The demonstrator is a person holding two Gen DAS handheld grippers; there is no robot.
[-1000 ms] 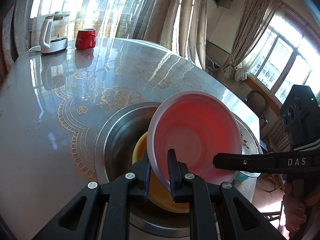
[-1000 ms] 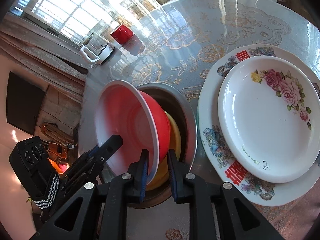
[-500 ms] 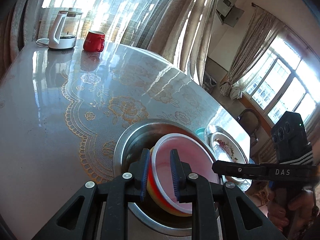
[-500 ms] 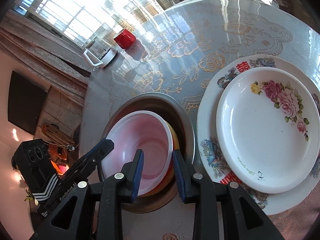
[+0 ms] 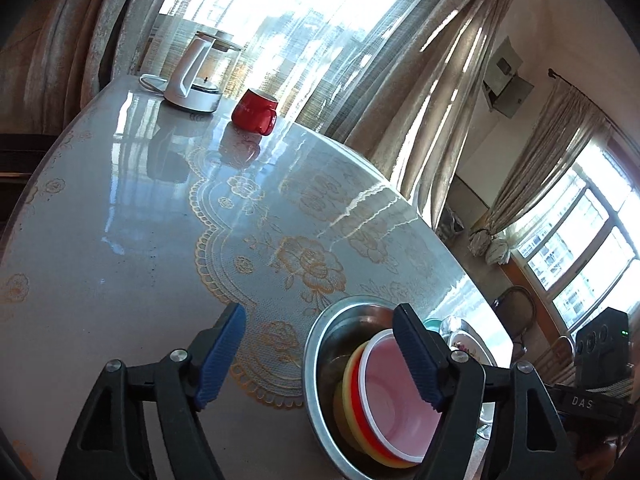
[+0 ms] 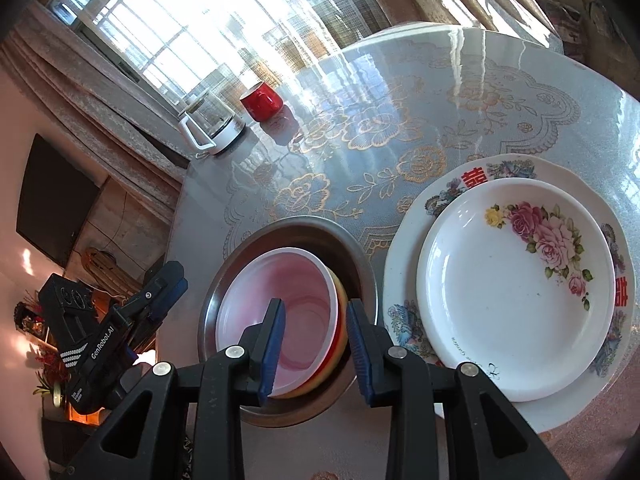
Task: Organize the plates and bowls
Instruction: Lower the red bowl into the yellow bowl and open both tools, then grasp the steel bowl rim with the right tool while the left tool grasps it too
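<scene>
Found the red plastic bowl with the pale pink inside (image 6: 280, 300) sitting tilted in a yellow bowl (image 6: 340, 292), both nested inside a round steel basin (image 6: 360, 264) on the glossy grey tabletop with gold lace flower print (image 5: 120, 240). Saw the left tongs (image 5: 318, 316) with the jaws opening, spread wide and gripping nothing, only tabletop and the near rim of the basin showing in the gap, the red bowl lying off behind the right-hand finger. Saw the right tongs (image 6: 315, 306) parted narrowly over the near edge of the nested bowls, with the red bowl's rim in the gap and neither blue pad pressing on it. Noted a round white plate painted with pink roses (image 6: 500, 292) stacked on a larger scalloped plate with bird patterns and red characters (image 6: 404, 320), just beside the basin and overlapping its edge in the right wrist view. Spotted a red ceramic mug (image 5: 255, 111) and a glass kettle with a white handle and base (image 5: 192, 76) near each other at the far edge of the tabletop, well apart from the dishes, in front of sunlit net curtains
</scene>
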